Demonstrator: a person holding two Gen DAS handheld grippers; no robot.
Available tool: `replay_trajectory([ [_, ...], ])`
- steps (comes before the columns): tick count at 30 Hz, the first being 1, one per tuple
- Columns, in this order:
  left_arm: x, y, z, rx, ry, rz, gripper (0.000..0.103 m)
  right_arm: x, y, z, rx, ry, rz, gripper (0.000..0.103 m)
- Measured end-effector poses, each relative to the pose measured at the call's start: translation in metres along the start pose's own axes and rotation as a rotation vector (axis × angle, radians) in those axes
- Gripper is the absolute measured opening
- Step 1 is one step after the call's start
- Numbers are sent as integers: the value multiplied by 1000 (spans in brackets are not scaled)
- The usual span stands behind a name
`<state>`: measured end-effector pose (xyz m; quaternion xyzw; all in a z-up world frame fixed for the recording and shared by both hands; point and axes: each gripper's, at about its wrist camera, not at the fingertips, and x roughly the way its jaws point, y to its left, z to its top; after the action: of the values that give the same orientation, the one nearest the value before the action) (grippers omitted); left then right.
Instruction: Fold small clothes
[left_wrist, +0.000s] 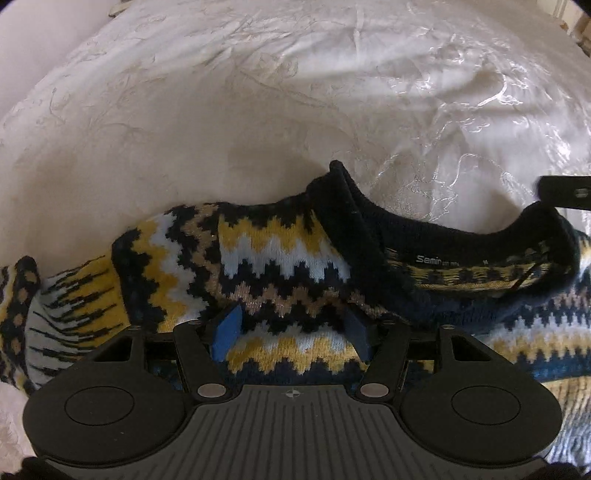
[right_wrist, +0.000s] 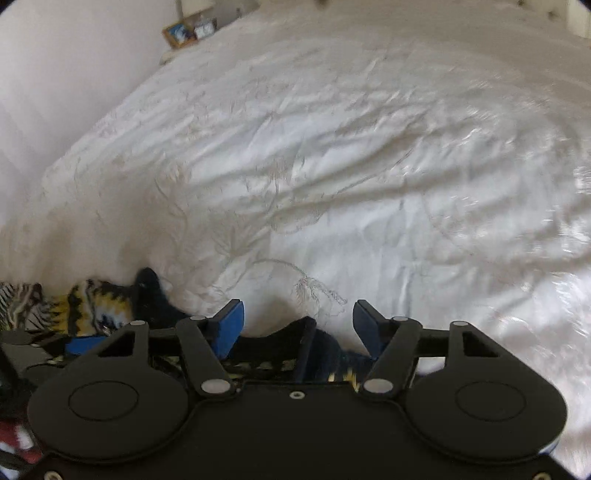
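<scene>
- Left wrist view: the left gripper (left_wrist: 290, 332) points down onto a zigzag-knit sweater (left_wrist: 280, 258) in navy, yellow, white and tan, lying on a white embroidered bedspread (left_wrist: 221, 110).
- Its blue pads (left_wrist: 227, 332) stand apart with a bulge of knit between them; whether they pinch it I cannot tell.
- The navy collar (left_wrist: 369, 236) lies at 2 o'clock from that gripper, a sleeve (left_wrist: 70, 310) at 9 o'clock.
- Right wrist view: the right gripper (right_wrist: 297, 325) has its jaws apart, the dark collar edge (right_wrist: 291, 332) between them, not visibly pressed.
- A framed picture (right_wrist: 181, 34) stands at 11 o'clock.
</scene>
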<state>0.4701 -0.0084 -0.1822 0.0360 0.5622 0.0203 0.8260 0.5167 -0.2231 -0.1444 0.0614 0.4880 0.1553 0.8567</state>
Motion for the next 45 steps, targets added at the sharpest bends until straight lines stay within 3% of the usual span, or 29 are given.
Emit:
replay_trajectory([
  [8, -3, 2, -5, 0, -34, -15, 61, 42, -4, -6, -97, 137, 131, 74],
  [10, -2, 4, -4, -7, -37, -20, 60, 40, -4, -5, -108, 145, 193, 59],
  [11, -3, 5, -3, -13, -37, -23, 60, 39, -4, -4, -114, 152, 229, 31],
  [12, -5, 6, -2, -20, -39, -28, 60, 38, -4, -3, -111, 173, 274, 23],
  [15, -12, 9, -1, -42, -56, -43, 59, 27, -3, -4, -139, 142, 314, 17],
  [17, -20, 9, -2, -43, -81, -49, 59, 14, 0, -3, -176, 60, 272, 13],
  [19, -26, 7, -4, -35, -113, -54, 59, 2, -3, 1, -176, -56, 176, 13],
  [21, -27, 5, -3, -22, -128, -67, 59, 8, -8, 6, -149, -72, 108, 15],
  [23, -21, 1, -3, 0, -107, -59, 59, 13, -7, 10, -149, -64, 98, 20],
  [25, -13, 1, -3, -2, -89, -42, 60, 10, 1, 14, -165, -112, 68, 24],
  [26, -7, 1, -2, -6, -73, -38, 60, 10, 3, 15, -156, -131, 63, 46],
  [27, -2, 1, -1, -11, -60, -34, 60, 8, 3, 18, -133, -146, 61, 61],
  [34, -6, 4, 12, -52, -62, -36, 59, -22, -6, -1, 11, -176, 10, 61],
  [43, -69, 1, -7, -53, -126, -57, 59, -103, -36, -102, 279, -114, -208, 68],
  [45, -86, -3, -16, -40, -140, -61, 59, -122, -45, -128, 329, -97, -242, 74],
])
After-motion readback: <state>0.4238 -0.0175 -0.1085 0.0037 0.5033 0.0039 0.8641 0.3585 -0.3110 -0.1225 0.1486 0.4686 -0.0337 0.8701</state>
